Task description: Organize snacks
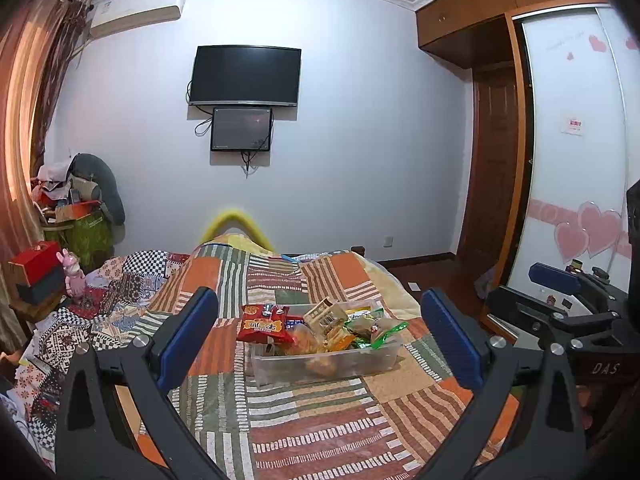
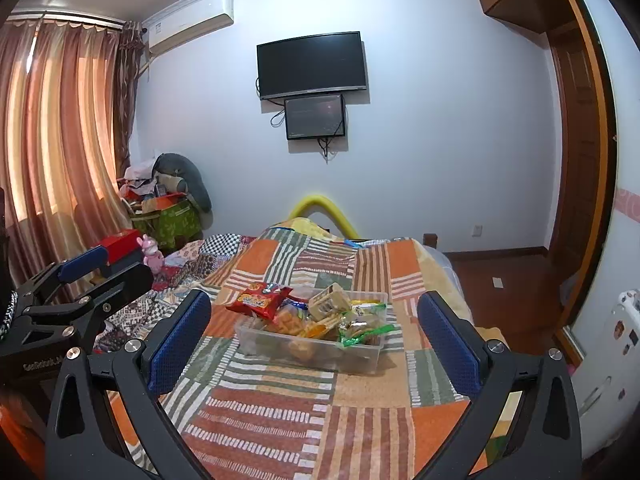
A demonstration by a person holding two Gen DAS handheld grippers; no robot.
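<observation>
A clear plastic bin point(image 1: 332, 364) full of snack packets stands on the patchwork bedspread point(image 1: 304, 420); it also shows in the right wrist view point(image 2: 352, 356). A red snack bag point(image 1: 264, 324) leans over its left rim, also seen from the right wrist point(image 2: 260, 300). A tan box point(image 1: 326, 314) and green-wrapped packets point(image 1: 380, 334) lie inside. My left gripper point(image 1: 320, 332) is open and empty, held above the bed short of the bin. My right gripper point(image 2: 314, 328) is open and empty, likewise short of the bin. Each gripper appears in the other's view, the right one point(image 1: 560, 280) and the left one point(image 2: 92, 272).
A TV point(image 1: 245, 75) and a small screen hang on the far wall. Clutter and a green bag point(image 1: 80, 224) sit at the left by the curtains. A red box point(image 1: 34, 260) and pink toy point(image 1: 74, 276) lie at the bed's left. A wardrobe point(image 1: 576, 160) stands at the right.
</observation>
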